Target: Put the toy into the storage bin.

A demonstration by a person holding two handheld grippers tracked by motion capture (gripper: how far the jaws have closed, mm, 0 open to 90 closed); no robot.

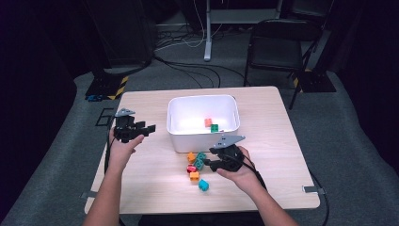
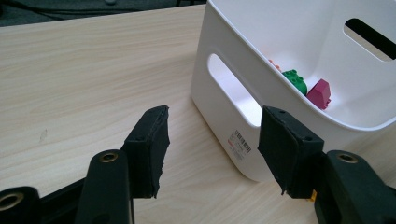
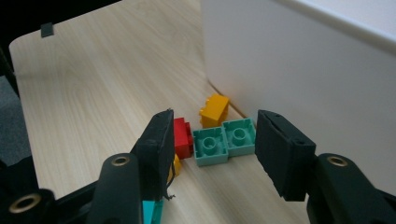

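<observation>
The right gripper (image 1: 210,163) hangs low over the table (image 1: 150,188), its jaws spread either side of a green two-stud brick (image 3: 224,140) that lies just near of the white bin (image 1: 226,101), pads not touching it. Red (image 3: 183,137) and yellow (image 3: 214,111) bricks sit just beside it. The left gripper (image 1: 147,129), jaws spread and empty, hovers left of the bin.

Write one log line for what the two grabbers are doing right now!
right gripper: open, around teal plastic brick, not gripping | left gripper: open, empty, beside white plastic bin | bin: some bricks inside
</observation>
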